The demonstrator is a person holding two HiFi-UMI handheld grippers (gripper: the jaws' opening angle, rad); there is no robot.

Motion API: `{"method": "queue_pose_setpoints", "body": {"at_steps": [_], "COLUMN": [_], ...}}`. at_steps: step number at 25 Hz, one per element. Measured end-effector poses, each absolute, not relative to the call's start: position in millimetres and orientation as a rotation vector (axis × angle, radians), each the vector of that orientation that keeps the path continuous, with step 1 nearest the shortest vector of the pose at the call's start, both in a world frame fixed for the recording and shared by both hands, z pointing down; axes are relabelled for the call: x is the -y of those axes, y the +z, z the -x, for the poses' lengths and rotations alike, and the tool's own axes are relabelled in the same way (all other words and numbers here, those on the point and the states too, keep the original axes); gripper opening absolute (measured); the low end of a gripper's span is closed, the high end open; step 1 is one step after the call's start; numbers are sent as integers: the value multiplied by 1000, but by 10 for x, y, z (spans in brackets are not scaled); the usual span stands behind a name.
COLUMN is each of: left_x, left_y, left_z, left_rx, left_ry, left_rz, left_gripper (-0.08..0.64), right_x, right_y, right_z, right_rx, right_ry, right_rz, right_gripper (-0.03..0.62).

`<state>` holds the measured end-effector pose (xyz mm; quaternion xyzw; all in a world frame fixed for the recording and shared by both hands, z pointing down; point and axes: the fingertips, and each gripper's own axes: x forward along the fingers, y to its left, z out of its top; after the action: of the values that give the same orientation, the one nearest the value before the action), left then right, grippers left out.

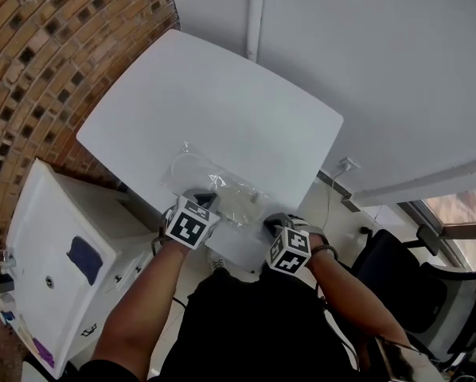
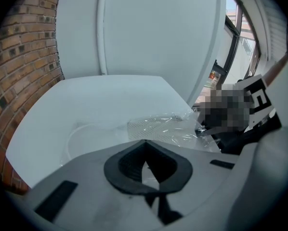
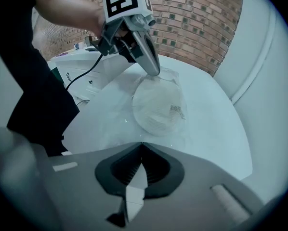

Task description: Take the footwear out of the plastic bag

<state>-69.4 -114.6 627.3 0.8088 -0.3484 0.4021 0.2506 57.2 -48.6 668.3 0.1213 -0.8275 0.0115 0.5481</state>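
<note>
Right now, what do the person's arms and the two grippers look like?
The left gripper and the right gripper both have grey tapered jaws with dark ribbed pads. Each carries a white cube printed with black square markers. A black cable trails from the left gripper. The person wears a black top, forearms unsleeved, and a dark band on the right wrist.

A white table [image 1: 214, 94] with rounded corners bears one clear plastic bag [image 1: 216, 185], which lies flat near the table's 6 o'clock edge in the head view. Flat white footwear [image 3: 156, 107] shows through the film, toward the bag's 10 o'clock end.
</note>
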Motion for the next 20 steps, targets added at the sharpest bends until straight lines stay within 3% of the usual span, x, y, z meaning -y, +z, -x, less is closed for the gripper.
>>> {"method": "queue_pose_setpoints", "body": {"at_steps": [8, 10, 11, 16, 20], "left_x": [1206, 1197, 1201, 1175, 1150], "left_y": [6073, 6132, 6164, 6404, 6467], "left_z": [627, 585, 567, 515, 530], "left_rx": [936, 882, 863, 801, 827], "left_ry": [1216, 1313, 1360, 1472, 1358], "left_rz": [-2369, -2398, -2409, -2370, -2298], "left_gripper": [9, 115, 120, 112, 78], "right_x": [846, 981, 1031, 1076, 1075], "right_y": [6612, 6525, 6478, 6320, 6316], "right_z": [-1174, -1237, -1242, -1071, -993], "right_rx": [1919, 1936, 1955, 2136, 2163], "right_ry": [10, 71, 114, 488, 556], "right_rz": [-461, -552, -591, -711, -718], "right_gripper": [10, 36, 59, 88, 92]}}
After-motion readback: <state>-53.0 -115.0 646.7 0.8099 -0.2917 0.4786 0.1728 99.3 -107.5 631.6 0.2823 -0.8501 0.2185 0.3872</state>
